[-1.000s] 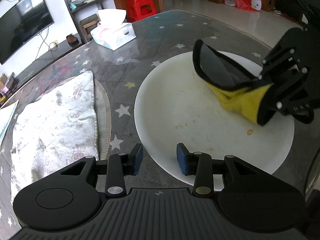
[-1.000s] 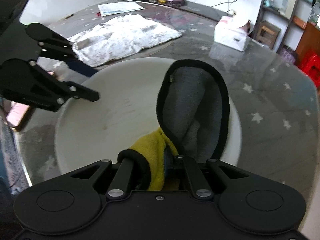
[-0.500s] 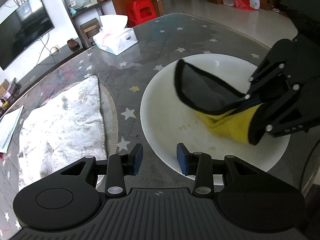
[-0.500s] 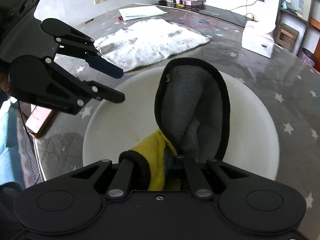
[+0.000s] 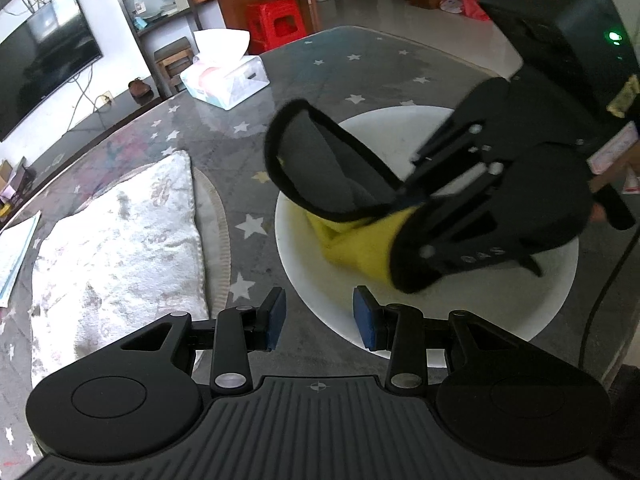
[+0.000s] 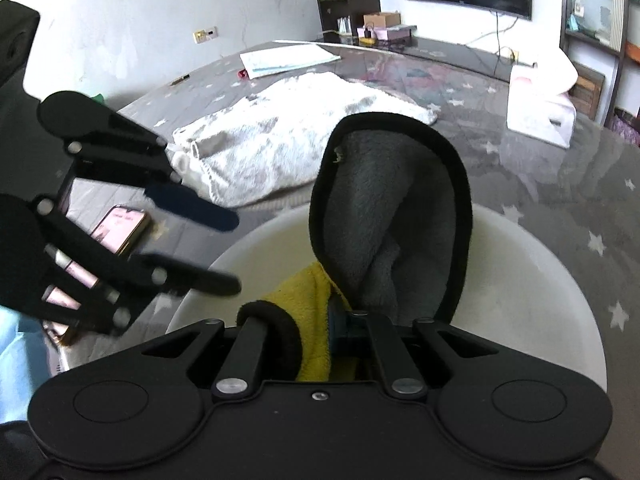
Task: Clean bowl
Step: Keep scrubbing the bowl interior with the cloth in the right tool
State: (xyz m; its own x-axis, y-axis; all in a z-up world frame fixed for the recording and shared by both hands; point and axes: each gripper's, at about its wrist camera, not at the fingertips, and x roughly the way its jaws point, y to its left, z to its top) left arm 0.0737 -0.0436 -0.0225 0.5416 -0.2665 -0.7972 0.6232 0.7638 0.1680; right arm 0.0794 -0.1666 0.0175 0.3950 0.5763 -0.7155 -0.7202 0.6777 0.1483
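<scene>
A wide white bowl [image 5: 532, 304] stands on the grey star-patterned table. My right gripper [image 5: 404, 216] is shut on a folded cloth [image 5: 328, 172], grey and yellow with black trim. It holds the cloth over the bowl's left half, and the grey flap reaches past the far left rim. In the right wrist view the cloth [image 6: 384, 208] stands up from my right gripper [image 6: 320, 328] above the bowl [image 6: 520, 280]. My left gripper [image 5: 318, 312] is open at the bowl's near rim, one blue pad over the bowl and one over the table. It shows at left as my left gripper [image 6: 237, 251].
A rumpled white towel [image 5: 120, 240] lies left of the bowl. A tissue box [image 5: 224, 80] stands farther back. A phone [image 6: 120, 228] lies on the table by the left gripper, and papers [image 6: 288, 58] sit at the far edge.
The right gripper has carried the cloth leftward across the bowl, toward the left gripper. The left gripper and the bowl have stayed where they were.
</scene>
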